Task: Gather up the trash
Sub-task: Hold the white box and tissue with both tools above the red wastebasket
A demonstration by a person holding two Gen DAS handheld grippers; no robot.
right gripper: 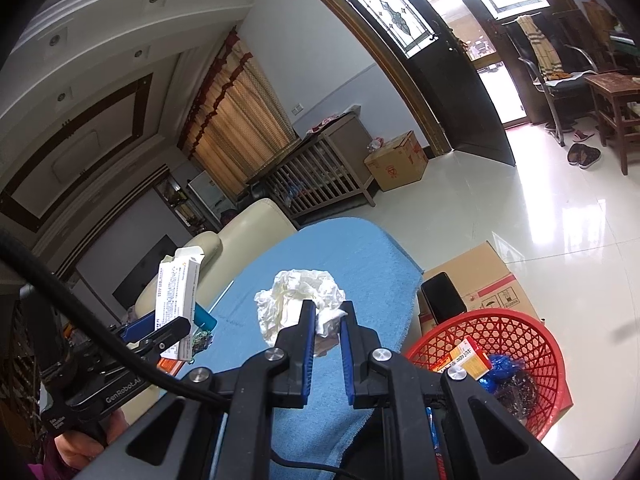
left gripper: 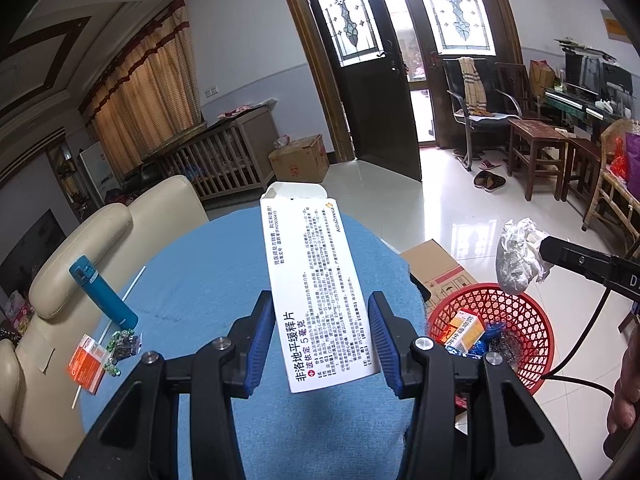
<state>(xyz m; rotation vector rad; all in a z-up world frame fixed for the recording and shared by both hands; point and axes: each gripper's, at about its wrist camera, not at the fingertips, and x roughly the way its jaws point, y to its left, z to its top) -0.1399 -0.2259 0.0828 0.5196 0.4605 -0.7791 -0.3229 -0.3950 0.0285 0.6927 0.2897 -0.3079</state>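
Blue cloth (left gripper: 192, 280) covers table; glossy tiled floor (left gripper: 460, 208).

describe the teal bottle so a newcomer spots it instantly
Start at the round table under the blue cloth. Near its left edge, beside the cream chair, lies the teal bottle. It's the only cylinder there, longer than the orange box and white stick nearby.

Each hand-held gripper (left gripper: 322, 336) has a matte black angular frame, round silver screws at its pivots and ribbed blue pads (right gripper: 307, 346) inside the fingers; white "GenRobot.AI" lettering marks the left one (right gripper: 160, 334), and a thick black cable (right gripper: 76, 300) trails from the rig
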